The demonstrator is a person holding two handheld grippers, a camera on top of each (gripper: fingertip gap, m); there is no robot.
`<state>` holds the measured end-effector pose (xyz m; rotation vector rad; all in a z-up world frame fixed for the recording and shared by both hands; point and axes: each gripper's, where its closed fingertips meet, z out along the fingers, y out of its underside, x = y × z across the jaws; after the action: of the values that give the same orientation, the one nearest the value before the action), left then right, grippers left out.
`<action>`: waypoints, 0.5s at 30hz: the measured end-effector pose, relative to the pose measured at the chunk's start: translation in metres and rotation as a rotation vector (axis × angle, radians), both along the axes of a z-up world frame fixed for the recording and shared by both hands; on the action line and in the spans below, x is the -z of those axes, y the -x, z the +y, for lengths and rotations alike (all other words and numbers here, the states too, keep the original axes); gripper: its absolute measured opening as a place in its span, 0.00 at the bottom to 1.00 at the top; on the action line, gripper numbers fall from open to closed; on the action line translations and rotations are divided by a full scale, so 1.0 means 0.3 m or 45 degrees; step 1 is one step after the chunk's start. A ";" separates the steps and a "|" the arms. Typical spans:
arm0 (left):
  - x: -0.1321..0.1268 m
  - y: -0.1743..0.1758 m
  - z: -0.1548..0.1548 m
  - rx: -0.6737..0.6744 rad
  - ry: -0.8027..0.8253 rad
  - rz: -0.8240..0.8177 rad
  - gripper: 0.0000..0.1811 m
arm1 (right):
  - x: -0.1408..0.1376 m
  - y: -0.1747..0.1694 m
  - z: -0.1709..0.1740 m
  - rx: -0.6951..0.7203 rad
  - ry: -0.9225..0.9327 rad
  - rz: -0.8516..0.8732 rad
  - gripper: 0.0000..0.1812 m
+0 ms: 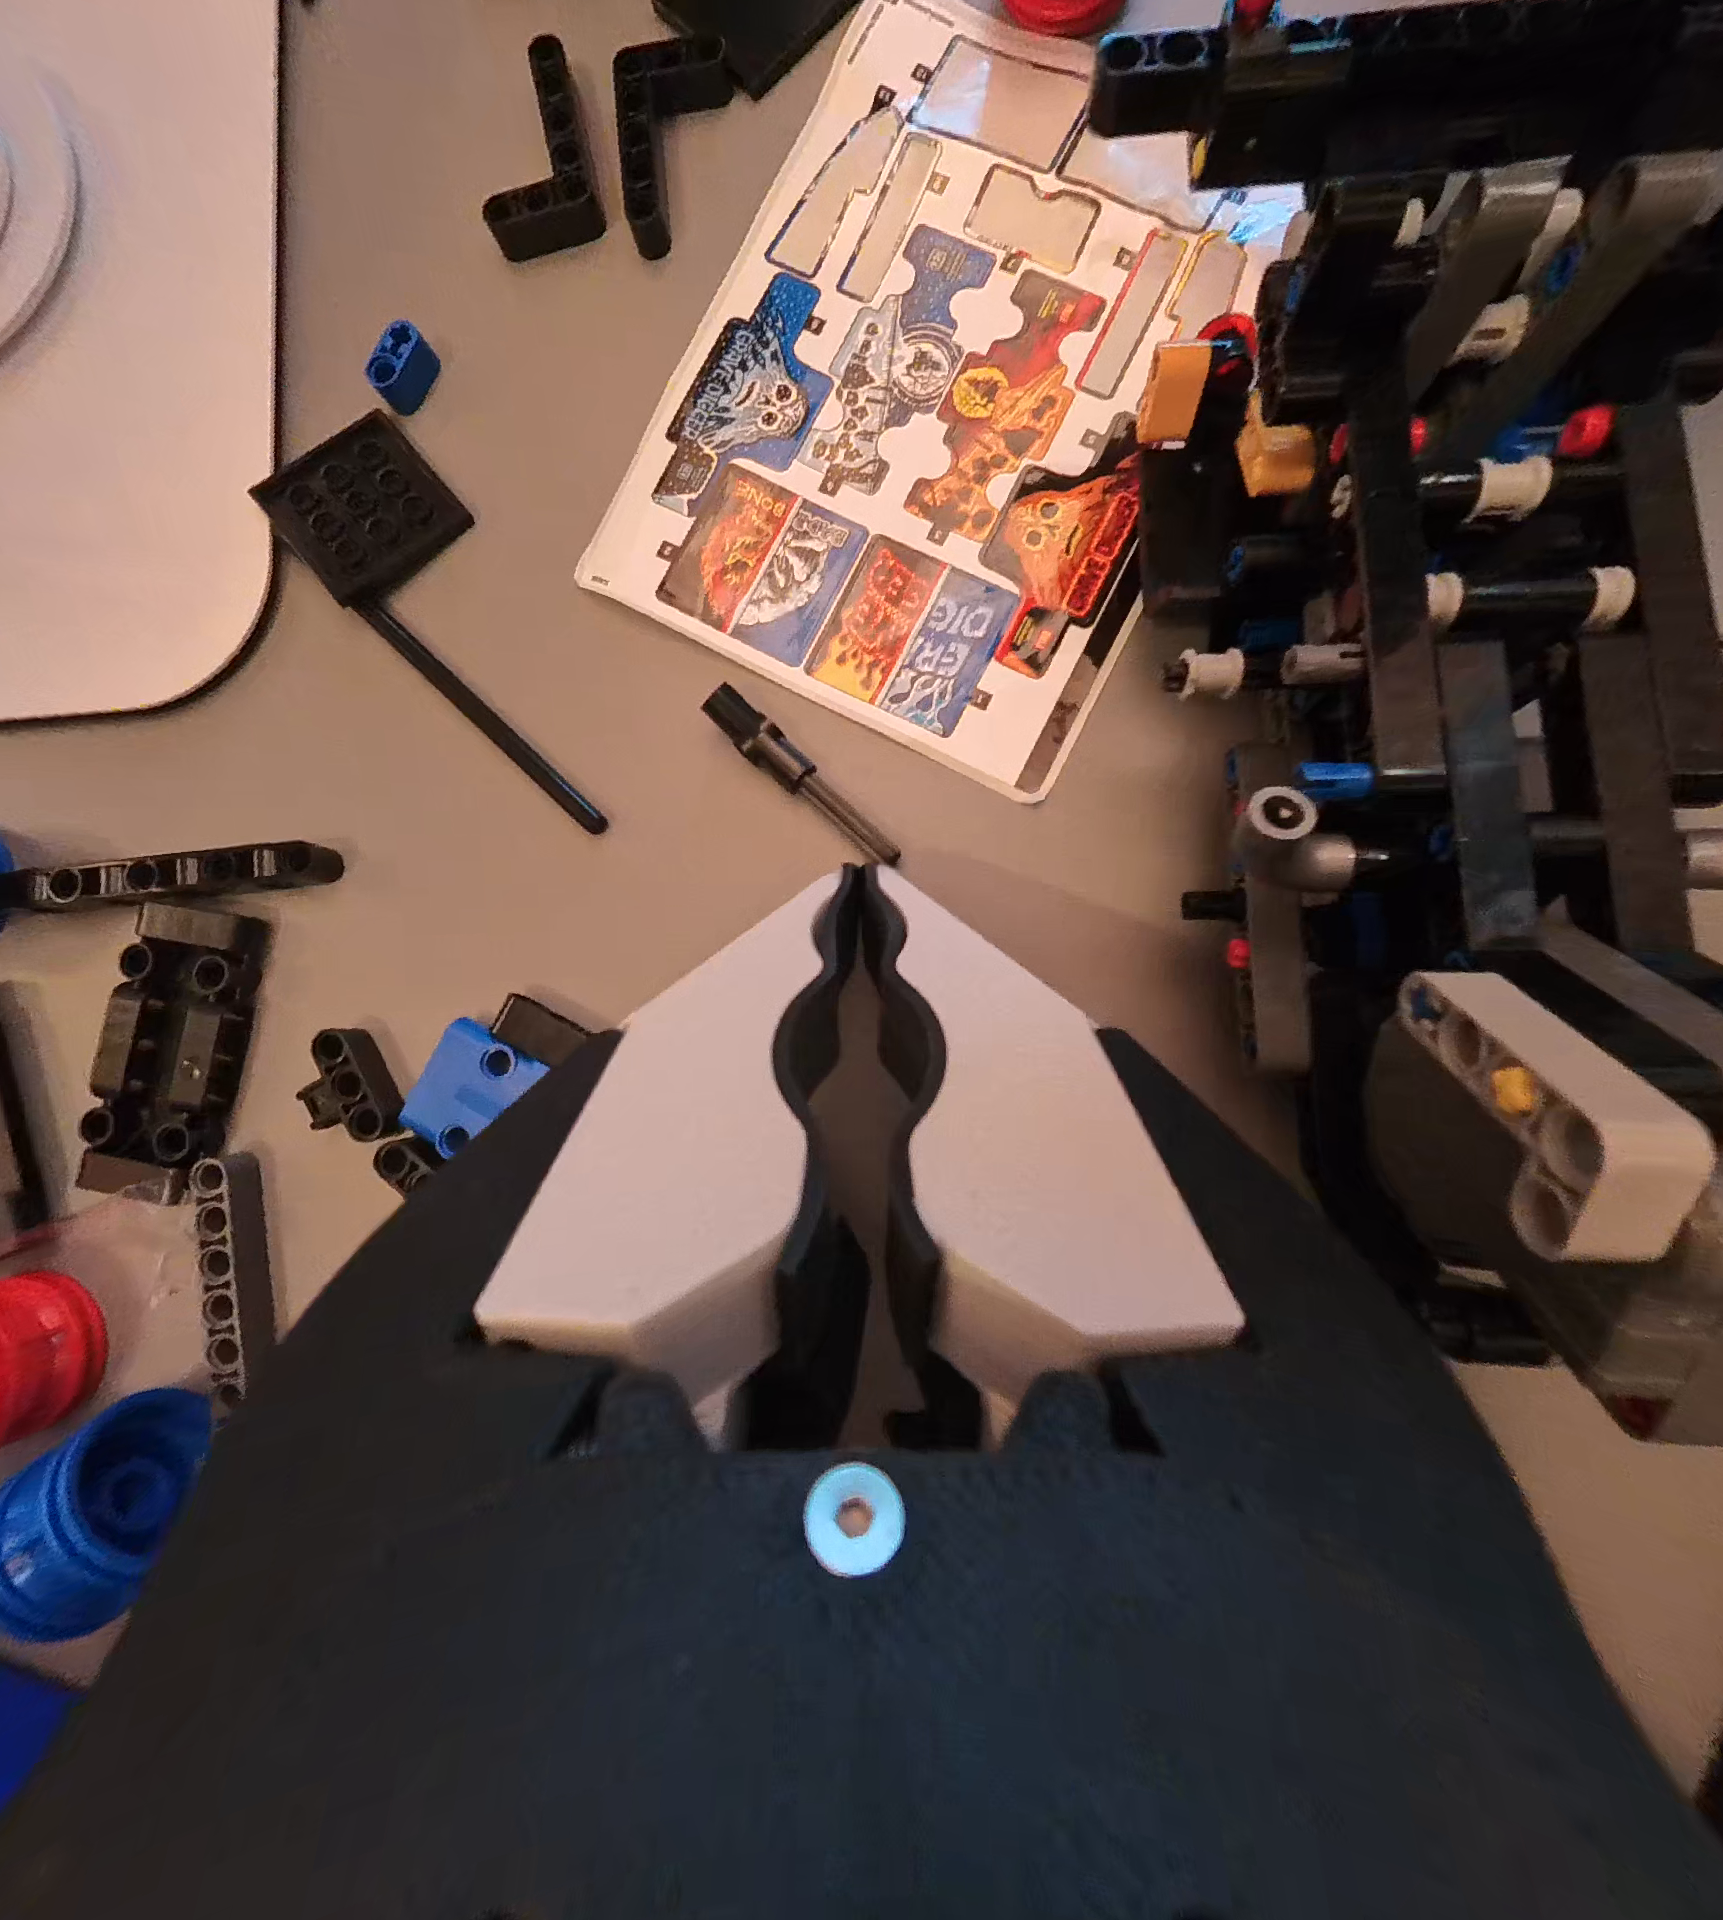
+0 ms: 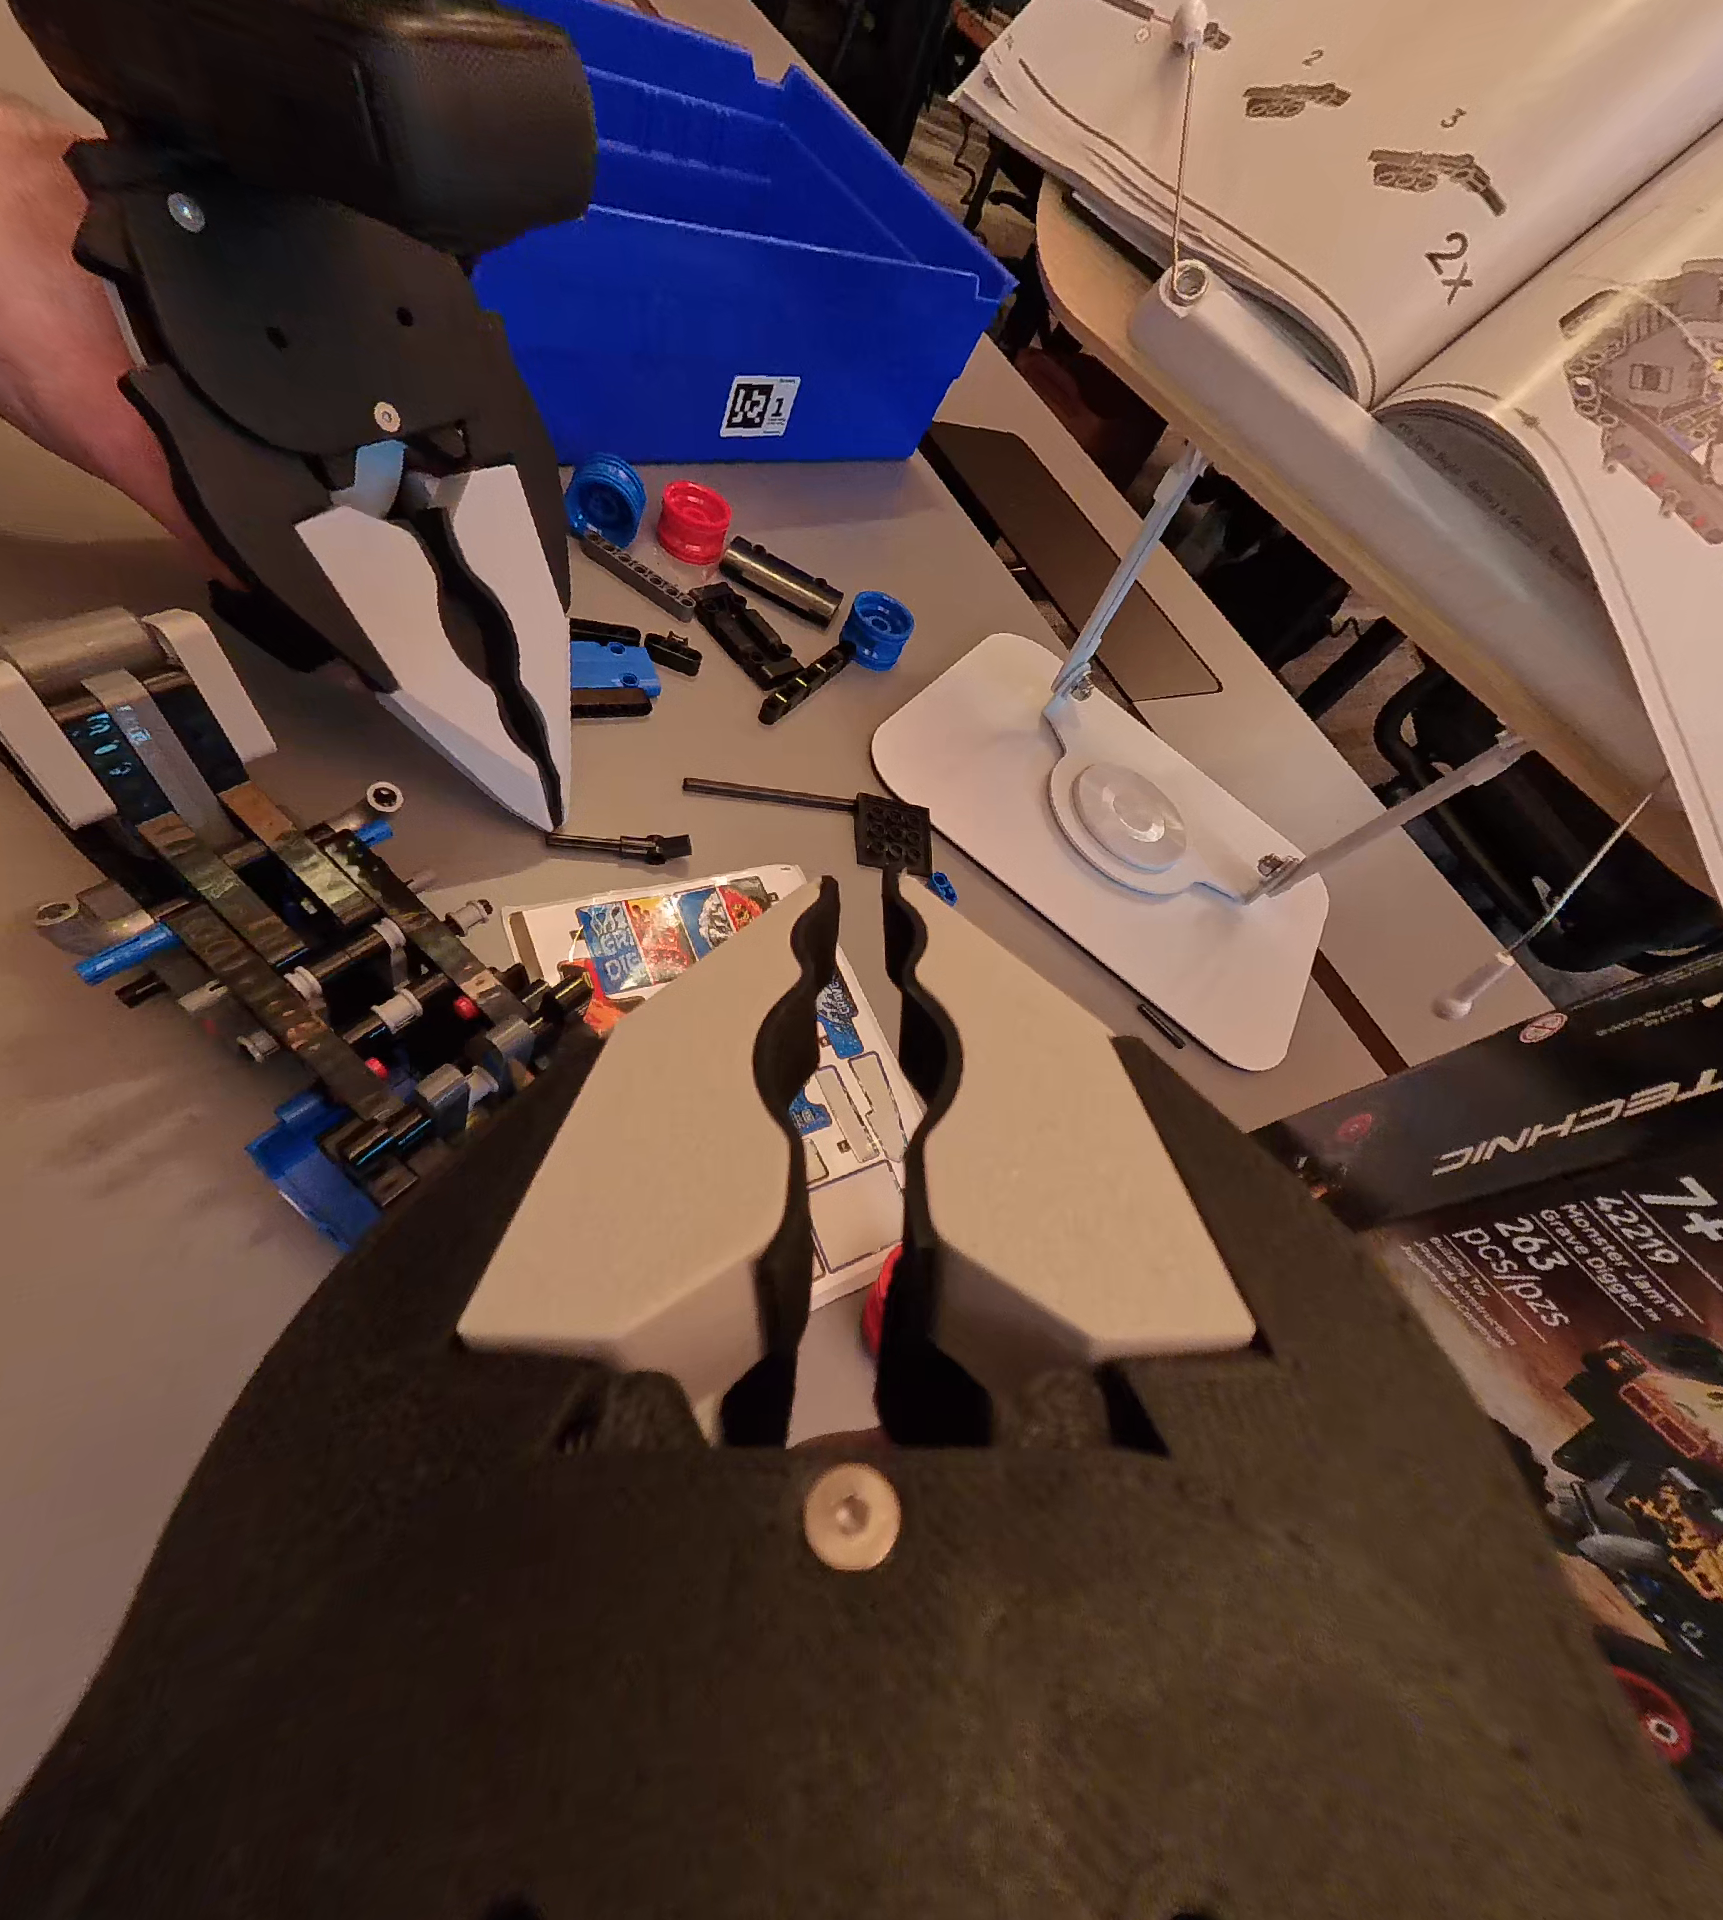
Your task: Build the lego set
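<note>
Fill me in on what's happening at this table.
A person is building a Lego vehicle with two handheld grippers. The left gripper is shut and empty, its tips just short of a small black axle piece near the sticker sheet. The right gripper hangs open over that sheet, holding nothing. The half-built chassis lies on the table, with loose beams and wheel hubs by the blue bin.

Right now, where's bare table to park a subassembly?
Free: grey table on the chassis's outer side, away from the sticker sheet. Crowded: loose parts between the blue bin and stand base.
</note>
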<state>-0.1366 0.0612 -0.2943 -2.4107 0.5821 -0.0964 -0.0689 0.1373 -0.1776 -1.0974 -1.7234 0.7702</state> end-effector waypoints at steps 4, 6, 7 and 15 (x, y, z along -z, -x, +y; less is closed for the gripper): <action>-0.017 -0.001 0.019 -0.045 -0.014 -0.065 0.16 | 0.002 -0.001 0.003 -0.001 0.003 -0.002 0.04; -0.012 -0.008 0.027 -0.051 -0.002 -0.089 0.18 | 0.005 -0.001 0.004 -0.002 0.002 -0.006 0.04; -0.001 -0.009 0.028 -0.052 0.017 -0.087 0.18 | 0.006 -0.001 0.004 -0.002 0.001 -0.008 0.04; 0.001 0.020 0.045 -0.074 -0.033 -0.003 0.02 | 0.008 -0.001 0.005 -0.004 0.003 -0.009 0.04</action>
<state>-0.1425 0.0747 -0.2946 -2.3997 0.5087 -0.0661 -0.0687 0.1388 -0.1801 -1.1003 -1.7309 0.7711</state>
